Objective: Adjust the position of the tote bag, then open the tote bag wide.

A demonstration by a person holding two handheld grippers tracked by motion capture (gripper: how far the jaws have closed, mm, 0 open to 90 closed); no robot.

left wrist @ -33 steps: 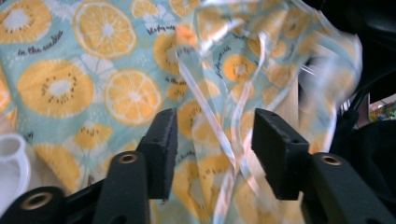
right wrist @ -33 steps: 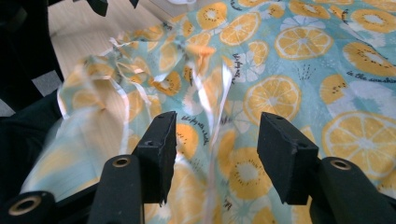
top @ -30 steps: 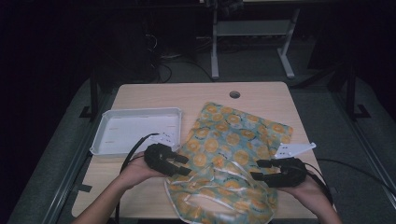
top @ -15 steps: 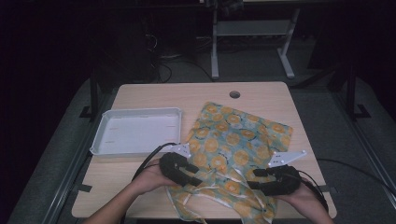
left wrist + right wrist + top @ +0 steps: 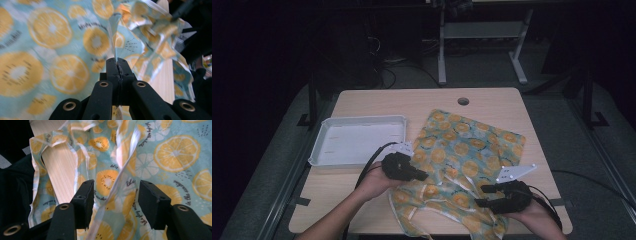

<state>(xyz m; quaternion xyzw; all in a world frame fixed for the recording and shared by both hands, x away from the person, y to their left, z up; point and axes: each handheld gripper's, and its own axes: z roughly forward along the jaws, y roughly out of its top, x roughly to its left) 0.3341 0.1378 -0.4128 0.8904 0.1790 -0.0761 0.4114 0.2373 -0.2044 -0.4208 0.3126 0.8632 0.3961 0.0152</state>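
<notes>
A light blue cloth [image 5: 467, 145] printed with orange and lemon slices, edged in white ribbon, lies rumpled on the right half of the wooden table [image 5: 412, 102]. My left gripper [image 5: 421, 175] sits at the cloth's left edge. Its jaws have just been closing and now pinch a raised fold of the cloth [image 5: 50, 37], as the left gripper [image 5: 117, 62] shows in its own view. My right gripper [image 5: 479, 197] hovers over the cloth's near right part. In its own view the right gripper [image 5: 115, 192] stands open, a white ribbon [image 5: 125, 162] of the cloth [image 5: 175, 152] running between the jaws untouched.
A white shallow tray [image 5: 362, 119] stands on the table's left half, just beyond my left hand. A round hole [image 5: 463, 101] marks the table's far middle. Bare wood [image 5: 62, 165] shows through a gap in the bunched cloth. Dark floor and a metal stand lie beyond.
My left gripper has moved right onto the cloth's edge and its jaws have closed on a fold. The cloth's near part has bunched up, baring some wood. The right gripper has hardly moved.
</notes>
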